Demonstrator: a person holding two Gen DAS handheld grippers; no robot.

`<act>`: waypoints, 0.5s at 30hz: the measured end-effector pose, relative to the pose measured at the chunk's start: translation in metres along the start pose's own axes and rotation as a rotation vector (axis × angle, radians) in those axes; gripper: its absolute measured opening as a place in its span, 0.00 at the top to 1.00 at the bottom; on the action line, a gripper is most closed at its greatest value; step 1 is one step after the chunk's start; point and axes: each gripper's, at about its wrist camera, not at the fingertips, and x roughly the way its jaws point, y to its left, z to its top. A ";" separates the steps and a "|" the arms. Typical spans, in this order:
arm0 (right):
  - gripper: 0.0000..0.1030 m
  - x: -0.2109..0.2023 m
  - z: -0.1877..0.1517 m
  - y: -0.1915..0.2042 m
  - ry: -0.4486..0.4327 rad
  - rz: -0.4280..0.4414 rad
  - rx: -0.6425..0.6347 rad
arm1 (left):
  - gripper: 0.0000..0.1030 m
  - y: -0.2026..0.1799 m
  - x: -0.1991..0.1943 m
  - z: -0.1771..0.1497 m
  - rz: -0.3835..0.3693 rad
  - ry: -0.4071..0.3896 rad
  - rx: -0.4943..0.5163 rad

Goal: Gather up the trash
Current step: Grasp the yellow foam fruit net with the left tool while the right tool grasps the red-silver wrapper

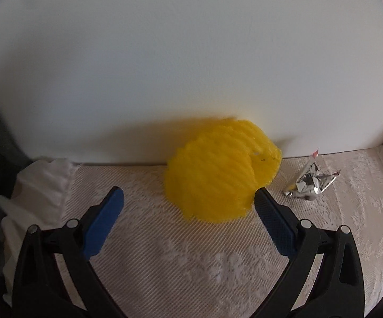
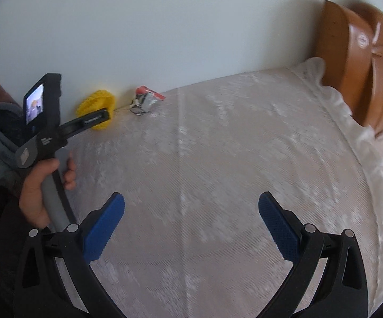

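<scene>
A yellow foam net [image 1: 217, 175] lies on the lace bedcover against the white wall. My left gripper [image 1: 188, 198] is open just in front of it, its right fingertip close to the net's edge. A crumpled silver wrapper [image 1: 309, 182] with a red end lies to the right of the net. In the right wrist view the net [image 2: 96, 107] and the wrapper [image 2: 145, 102] lie far off at the wall. My right gripper [image 2: 191, 206] is open and empty over the middle of the bed. The left gripper's arm [image 2: 85, 123] reaches toward the net there.
The lace bedcover [image 2: 217, 172] spans the bed. A white wall [image 1: 191, 66] runs along the far side. A brown wooden headboard [image 2: 363, 61] stands at the right. The cover's ruffled edge [image 1: 40, 185] drops off at the left.
</scene>
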 end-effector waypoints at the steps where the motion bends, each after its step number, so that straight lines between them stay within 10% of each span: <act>1: 0.02 0.002 0.001 0.001 0.003 0.004 -0.002 | 0.16 -0.003 0.001 0.000 0.003 -0.006 0.015; 5: 0.02 0.009 0.005 0.003 0.016 0.008 -0.008 | 0.22 -0.011 0.007 0.001 -0.001 0.008 0.044; 15: 0.02 0.031 0.014 0.002 0.028 0.015 -0.008 | 0.78 -0.005 0.016 0.009 -0.067 0.023 0.059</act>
